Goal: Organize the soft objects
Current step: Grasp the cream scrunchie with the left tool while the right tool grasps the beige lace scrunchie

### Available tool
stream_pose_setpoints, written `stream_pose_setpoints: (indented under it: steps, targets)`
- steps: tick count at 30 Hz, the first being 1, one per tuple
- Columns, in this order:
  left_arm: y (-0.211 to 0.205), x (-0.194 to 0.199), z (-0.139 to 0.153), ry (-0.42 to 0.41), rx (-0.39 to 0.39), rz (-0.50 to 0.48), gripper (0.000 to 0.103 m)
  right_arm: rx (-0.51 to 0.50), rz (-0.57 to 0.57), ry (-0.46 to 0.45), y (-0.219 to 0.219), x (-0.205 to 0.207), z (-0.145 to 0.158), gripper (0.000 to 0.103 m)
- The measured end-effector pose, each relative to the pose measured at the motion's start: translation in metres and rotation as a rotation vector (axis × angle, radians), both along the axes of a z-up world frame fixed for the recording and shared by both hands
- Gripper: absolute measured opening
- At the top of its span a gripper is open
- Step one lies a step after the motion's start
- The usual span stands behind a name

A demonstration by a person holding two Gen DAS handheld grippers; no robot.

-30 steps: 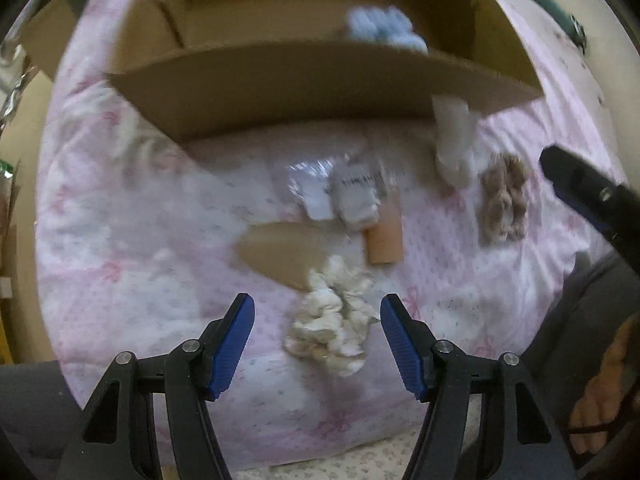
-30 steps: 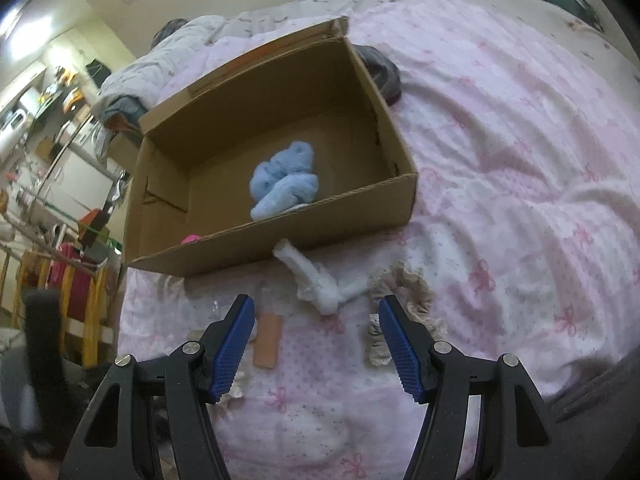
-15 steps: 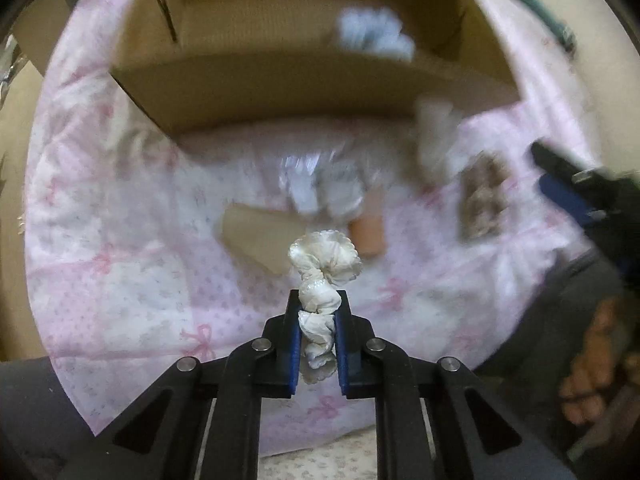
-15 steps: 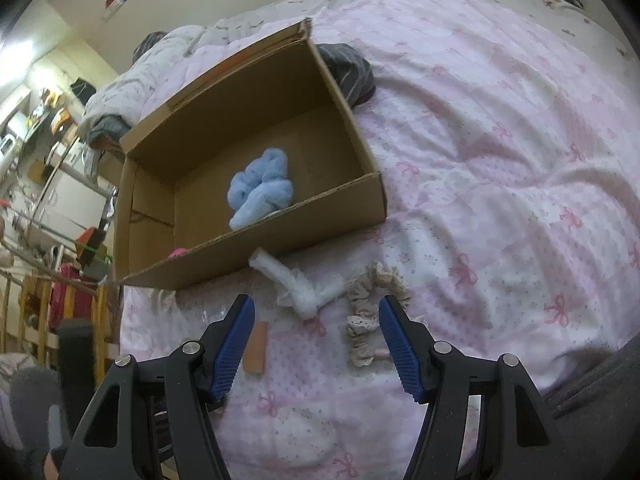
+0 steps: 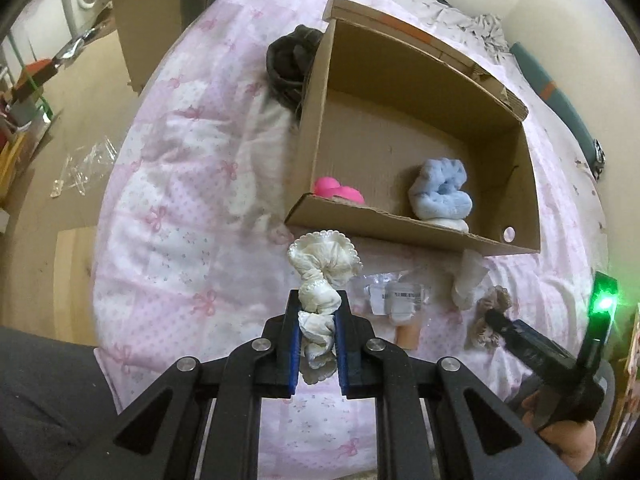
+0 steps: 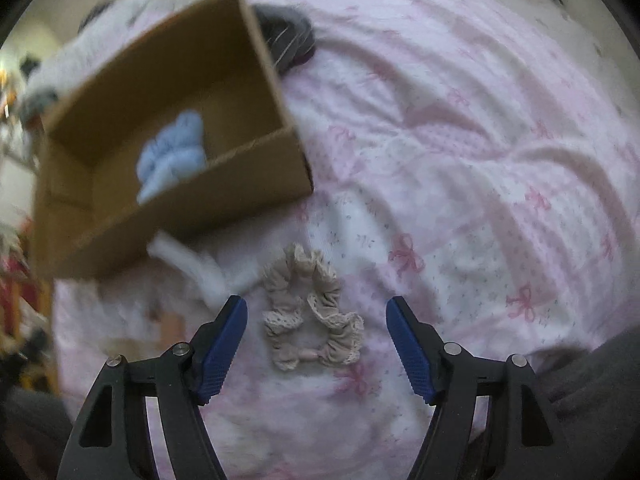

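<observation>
My left gripper (image 5: pixel 318 300) is shut on a cream-white scrunchie (image 5: pixel 322 270) and holds it above the pink bedspread, just in front of the cardboard box (image 5: pixel 400 228). The box holds a light blue fluffy item (image 5: pixel 442 192) and a pink item (image 5: pixel 338 192). My right gripper (image 6: pixel 316 308) is open, its fingers on either side of a beige lace scrunchie (image 6: pixel 312 308) lying on the bedspread. That scrunchie (image 5: pixel 490 316) and the right gripper also show in the left wrist view. A white cloth piece (image 5: pixel 466 282) lies by the box's front wall.
Clear packets (image 5: pixel 394 296) and an orange-tan piece (image 5: pixel 406 334) lie on the pink bow-print bedspread (image 5: pixel 180 240). A dark garment (image 5: pixel 290 60) sits behind the box's left corner. The bed's edge drops to the floor at the left.
My left gripper lifted the cream scrunchie and swung toward the box's left front corner. My right gripper came down over the beige scrunchie, still open.
</observation>
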State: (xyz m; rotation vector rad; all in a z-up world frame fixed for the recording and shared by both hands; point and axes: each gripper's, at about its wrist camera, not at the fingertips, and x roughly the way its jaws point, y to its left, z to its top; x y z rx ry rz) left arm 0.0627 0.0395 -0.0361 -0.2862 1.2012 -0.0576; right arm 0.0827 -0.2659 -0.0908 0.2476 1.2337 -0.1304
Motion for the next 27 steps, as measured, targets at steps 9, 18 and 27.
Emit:
stream_pose_setpoints:
  steps: [9,18,27]
  targets:
    - [-0.011,0.001,-0.003,-0.008,0.026,-0.02,0.013,-0.088,0.109,0.08,0.022,0.015,-0.029,0.076]
    - [-0.007,0.001,-0.004,-0.01,0.046,-0.004,0.013,-0.081,0.072,0.048,0.009,0.013,-0.021,0.022]
    - [-0.006,0.001,-0.007,-0.012,0.066,0.007,0.013,0.083,0.098,-0.21,0.0,-0.012,0.04,0.018]
